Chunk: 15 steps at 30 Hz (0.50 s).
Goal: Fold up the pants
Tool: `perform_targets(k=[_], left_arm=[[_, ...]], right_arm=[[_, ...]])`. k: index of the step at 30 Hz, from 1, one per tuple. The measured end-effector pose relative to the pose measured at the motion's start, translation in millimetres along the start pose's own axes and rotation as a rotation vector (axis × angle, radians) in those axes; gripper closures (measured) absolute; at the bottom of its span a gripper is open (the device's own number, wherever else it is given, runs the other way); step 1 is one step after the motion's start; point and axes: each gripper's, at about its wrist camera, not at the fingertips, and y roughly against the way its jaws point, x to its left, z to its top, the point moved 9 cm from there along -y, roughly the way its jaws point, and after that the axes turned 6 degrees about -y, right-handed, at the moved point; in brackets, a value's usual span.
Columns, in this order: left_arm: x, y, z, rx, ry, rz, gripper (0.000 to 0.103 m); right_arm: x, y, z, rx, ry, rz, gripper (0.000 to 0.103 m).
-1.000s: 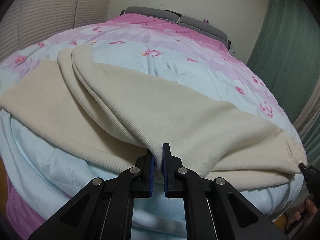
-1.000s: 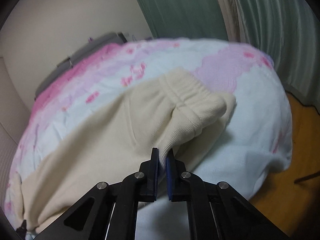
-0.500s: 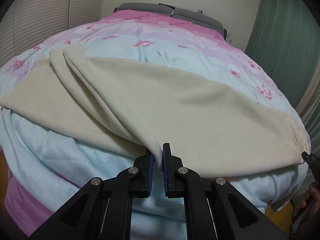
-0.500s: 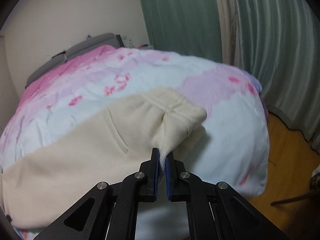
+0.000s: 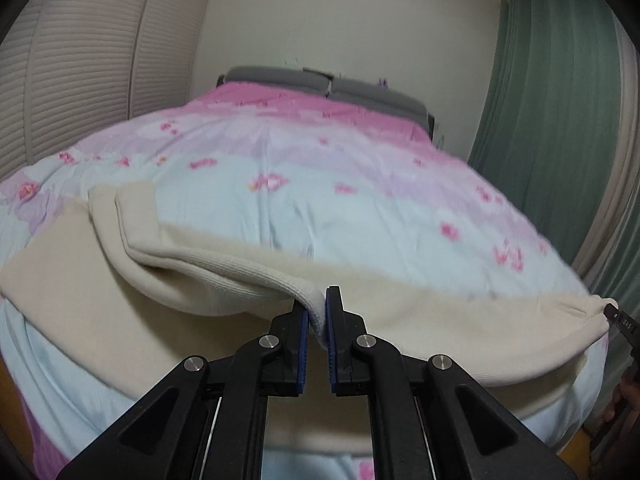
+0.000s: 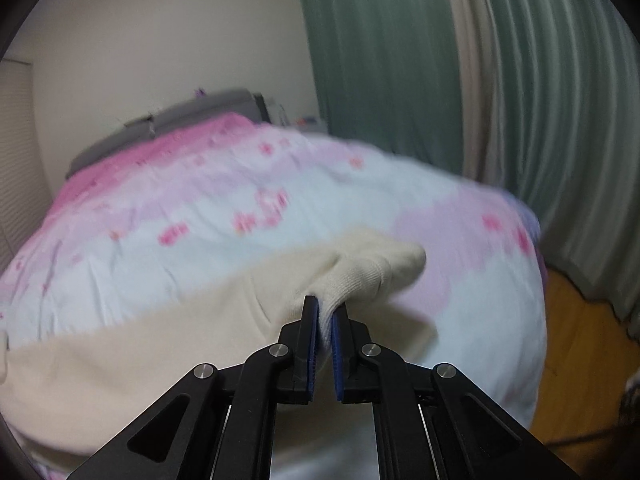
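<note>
- The cream ribbed-knit pants (image 5: 420,320) lie across the near edge of a bed under a floral pink, lilac and pale-blue quilt (image 5: 320,200).
- The black left gripper (image 5: 317,312) has its blue-padded jaws pinched on a lifted fold of the pants.
- The black right gripper (image 6: 325,314) is clamped on the ribbed waistband end (image 6: 360,272); this view is blurred.
- Small white lettering on the right gripper's tip (image 5: 622,324) seems present in the left view, but is unreadable.
- Green pleated curtains (image 6: 380,60) hang behind.
</note>
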Motion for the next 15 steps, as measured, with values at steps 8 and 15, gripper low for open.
perform_targets(k=[8, 15], left_arm=[[6.0, -22.8, -86.8, 0.205, -0.033, -0.005, 0.093], [6.5, -22.7, -108.2, 0.215, -0.044, -0.002, 0.093]], right_arm=[[-10.5, -11.4, -43.6, 0.084, 0.001, -0.034, 0.096], [-34.3, -17.0, -100.4, 0.145, -0.027, -0.047, 0.096]])
